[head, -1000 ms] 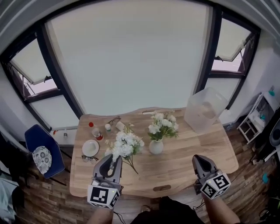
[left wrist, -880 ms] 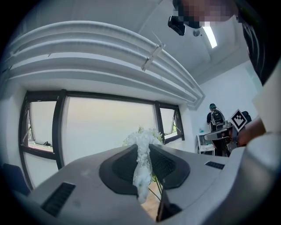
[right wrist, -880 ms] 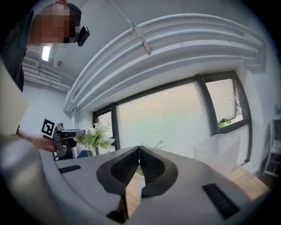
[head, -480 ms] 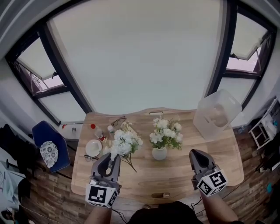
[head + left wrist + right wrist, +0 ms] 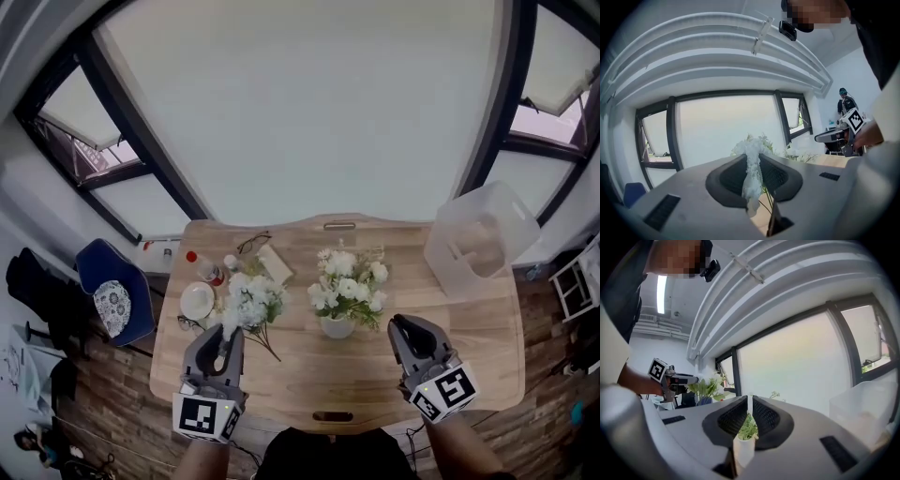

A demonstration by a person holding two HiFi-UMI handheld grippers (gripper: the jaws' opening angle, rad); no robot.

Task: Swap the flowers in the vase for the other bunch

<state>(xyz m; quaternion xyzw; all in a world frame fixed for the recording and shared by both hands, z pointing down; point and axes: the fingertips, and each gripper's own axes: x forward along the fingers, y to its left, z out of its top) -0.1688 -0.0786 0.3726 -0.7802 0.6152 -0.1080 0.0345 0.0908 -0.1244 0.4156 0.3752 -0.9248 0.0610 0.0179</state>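
A white vase (image 5: 337, 327) with white flowers and green leaves (image 5: 349, 287) stands mid-table. A loose bunch of white flowers (image 5: 246, 300) lies to its left, stems toward me. My left gripper (image 5: 225, 334) sits just short of that bunch. Its jaws are open by a narrow gap, and the white blooms (image 5: 751, 159) show through it. I cannot tell whether they touch. My right gripper (image 5: 400, 325) is shut and empty, right of the vase and near the front edge. In the right gripper view the vase (image 5: 743, 452) shows straight ahead past the jaws.
A clear plastic box (image 5: 480, 240) stands at the wooden table's (image 5: 309, 389) back right. At back left are a white dish (image 5: 197, 301), a red-capped bottle (image 5: 202, 270), glasses (image 5: 249, 244) and a small card (image 5: 275, 264). A blue chair (image 5: 111, 298) stands left of the table.
My right gripper has moved left, closer to the vase. The left gripper has edged toward the loose bunch. My head view has shifted, so the table sits a little higher in the picture.
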